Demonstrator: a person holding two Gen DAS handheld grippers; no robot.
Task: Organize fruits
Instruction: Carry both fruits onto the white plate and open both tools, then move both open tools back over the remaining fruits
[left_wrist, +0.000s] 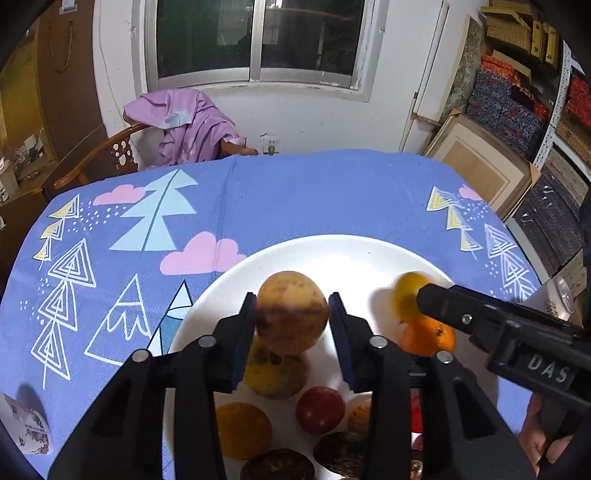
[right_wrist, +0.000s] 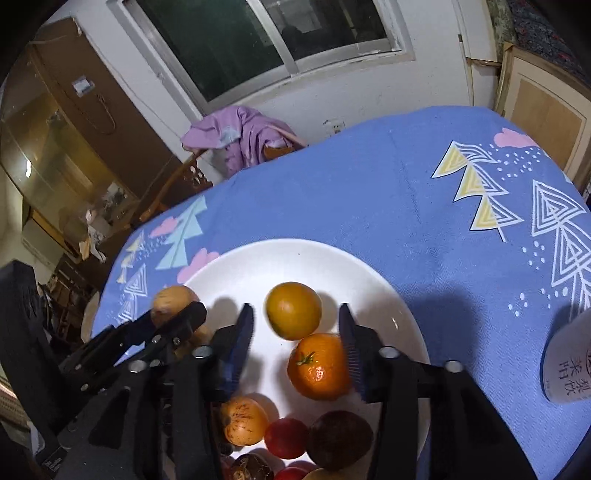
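A white plate (left_wrist: 332, 245) (right_wrist: 295, 249) on the blue tablecloth holds several fruits. My left gripper (left_wrist: 292, 297) (right_wrist: 184, 317) hangs over the plate's left part, its jaws on either side of a brown-yellow fruit (left_wrist: 291, 314) (right_wrist: 171, 301) that sits above another yellowish fruit (left_wrist: 275, 373); a sliver of gap shows at the right pad. My right gripper (right_wrist: 295, 306) stands open around a yellow-orange fruit (right_wrist: 293, 310) (left_wrist: 408, 295), with clear gaps on both sides. Just below it lies an orange mandarin (right_wrist: 317, 365) (left_wrist: 428, 338).
Near the plate's front lie a red fruit (left_wrist: 319, 410) (right_wrist: 286, 437), a dark purple one (right_wrist: 340, 439) and a speckled orange one (right_wrist: 243, 421). A white can (right_wrist: 569, 362) stands at the right. A chair with purple cloth (left_wrist: 184, 125) is behind the table.
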